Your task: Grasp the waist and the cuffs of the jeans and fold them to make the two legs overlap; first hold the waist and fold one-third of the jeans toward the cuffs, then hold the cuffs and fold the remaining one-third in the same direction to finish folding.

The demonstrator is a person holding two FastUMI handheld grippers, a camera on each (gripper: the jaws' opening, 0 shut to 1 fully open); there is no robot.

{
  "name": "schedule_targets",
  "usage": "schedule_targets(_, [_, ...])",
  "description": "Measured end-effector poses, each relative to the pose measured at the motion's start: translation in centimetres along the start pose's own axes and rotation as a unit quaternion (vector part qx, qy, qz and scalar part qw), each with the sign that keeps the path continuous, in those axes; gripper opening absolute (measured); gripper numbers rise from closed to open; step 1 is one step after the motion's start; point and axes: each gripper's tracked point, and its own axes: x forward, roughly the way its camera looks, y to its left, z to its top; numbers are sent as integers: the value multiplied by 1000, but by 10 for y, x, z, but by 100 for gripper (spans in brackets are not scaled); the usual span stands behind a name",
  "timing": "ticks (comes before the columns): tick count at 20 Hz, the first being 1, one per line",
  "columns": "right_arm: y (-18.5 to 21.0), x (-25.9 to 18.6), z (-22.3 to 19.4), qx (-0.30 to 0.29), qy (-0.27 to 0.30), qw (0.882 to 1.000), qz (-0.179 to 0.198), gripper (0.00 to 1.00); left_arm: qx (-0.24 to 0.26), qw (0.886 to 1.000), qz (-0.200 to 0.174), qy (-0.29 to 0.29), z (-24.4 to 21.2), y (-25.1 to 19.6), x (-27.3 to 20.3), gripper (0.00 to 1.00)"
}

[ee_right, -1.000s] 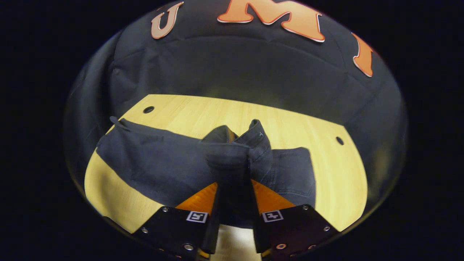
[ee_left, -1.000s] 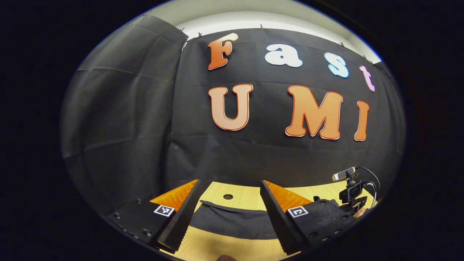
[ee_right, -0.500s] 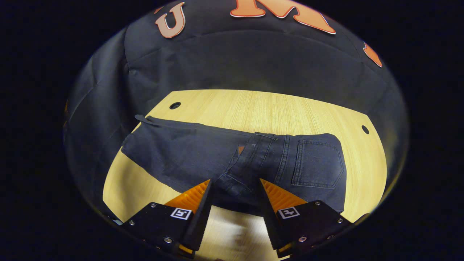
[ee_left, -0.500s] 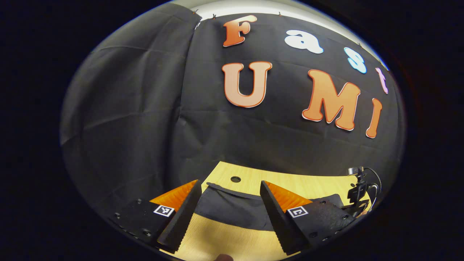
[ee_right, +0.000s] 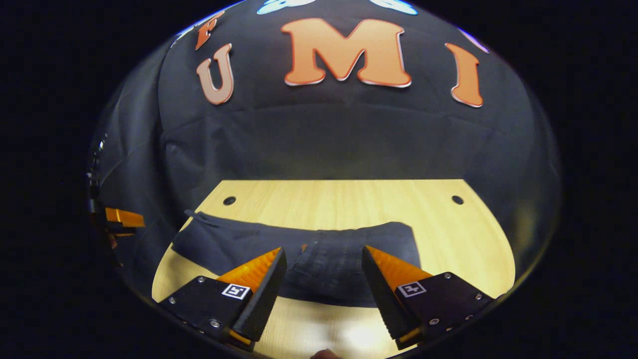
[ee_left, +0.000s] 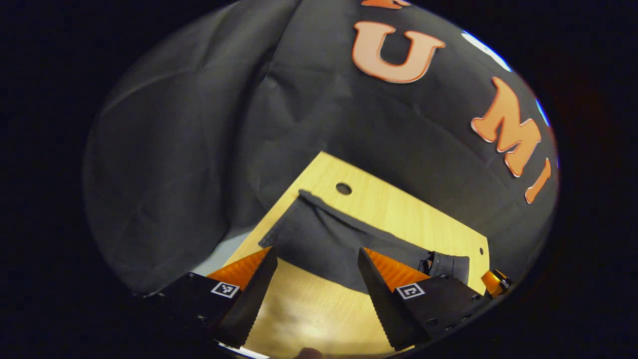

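Observation:
Dark blue jeans (ee_left: pixel 319 232) lie flat on the wooden table (ee_left: pixel 394 204), legs overlapping. In the left gripper view the cuff end (ee_left: pixel 291 219) is near the table's left edge, just beyond my open left gripper (ee_left: pixel 316 254), which holds nothing. In the right gripper view the jeans (ee_right: pixel 324 274) show the waist part folded over the legs, with the legs (ee_right: pixel 219 242) running off to the left. My right gripper (ee_right: pixel 324 251) hovers open above and in front of that fold, apart from the cloth.
The table has round holes near its far corners (ee_right: pixel 229 200) (ee_right: pixel 457 200). The booth's black cloth wall (ee_right: pixel 324 139) hangs right behind it. The left gripper's body (ee_right: pixel 119 219) shows at the far left of the right gripper view. Bare wood (ee_right: pixel 448 239) lies right of the jeans.
My right gripper was shut on the waist, laid it over the legs, opened and drew back. The left gripper tilted down toward the cuff end, staying open.

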Motion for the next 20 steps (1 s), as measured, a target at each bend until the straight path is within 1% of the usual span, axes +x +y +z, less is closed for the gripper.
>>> schedule_targets(2, [-18,-20,9,6,-19,999,-25,93,-42,998,-6,49,-5,19,28,96])
schedule_targets(3, [-28,-30,13,6,-27,999,-38,93,-59,996,1,73,-10,30,39,98])
schedule_targets(4, [-38,-40,14,6,-33,998,-54,94,-74,993,2,91,-14,37,50,98])
schedule_targets(6, [-52,-57,14,15,-46,996,-77,94,-93,988,8,126,-16,49,68,98])
schedule_targets(10, [-70,-86,15,27,-58,992,-106,94,-112,979,23,170,-17,65,109,98])
schedule_targets(12, [-73,-98,16,27,-65,991,-112,94,-109,974,48,195,-21,75,126,98])
schedule_targets(14, [-75,-107,15,25,-67,990,-118,94,-94,971,76,207,-27,86,145,99])
schedule_targets(16, [-76,-113,15,25,-69,990,-120,94,-82,968,92,217,-30,96,162,98])
schedule_targets(19, [-78,-117,14,27,-69,990,-120,94,-58,966,115,223,-33,98,182,99])
schedule_targets(20, [-81,-118,15,26,-70,990,-122,95,-51,964,131,227,-34,101,184,99])
